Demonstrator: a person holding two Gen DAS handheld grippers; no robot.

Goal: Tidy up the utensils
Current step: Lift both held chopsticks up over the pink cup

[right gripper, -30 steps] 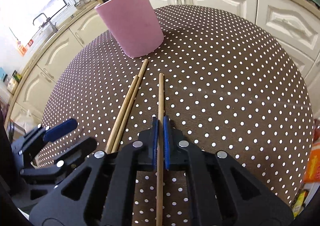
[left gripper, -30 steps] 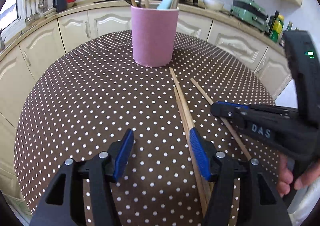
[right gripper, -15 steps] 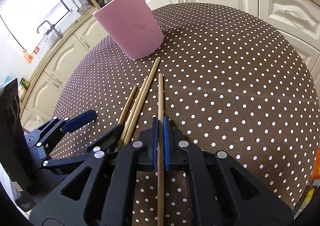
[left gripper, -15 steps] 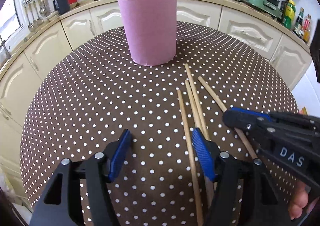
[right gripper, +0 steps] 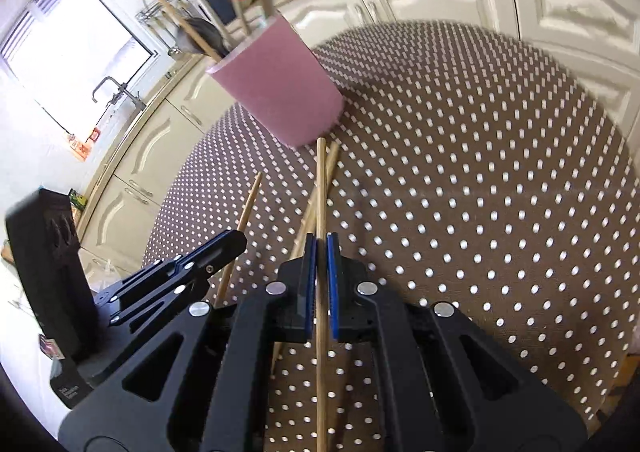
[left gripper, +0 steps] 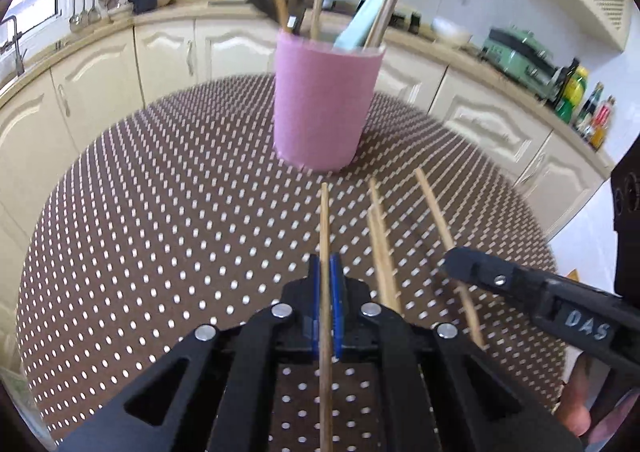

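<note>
Chopsticks, thin round wooden sticks of pale tan, are what I am sorting. My left gripper (left gripper: 325,272) has its blue pads clamped tight on one chopstick (left gripper: 324,220), whose tip points at the base of the pink cup (left gripper: 324,108). My right gripper (right gripper: 320,252) is pinched just as tight on a second chopstick (right gripper: 320,188), its tip also close to the foot of the cup (right gripper: 276,92). Two more chopsticks (left gripper: 380,244) lie together on the tablecloth (left gripper: 160,232), near side of the cup, between the two held sticks.

The cup is a smooth, matte, slightly tapered cylinder; long wooden handles and a pale blue flat piece (left gripper: 360,24) stand up out of it. The cloth is brown with small white dots, draped over a round table.

Only my left camera shows the green appliance (left gripper: 516,52) and bottles on the counter behind the cup. Only my right camera shows the window (right gripper: 68,40) and tap (right gripper: 116,92) beyond it.
</note>
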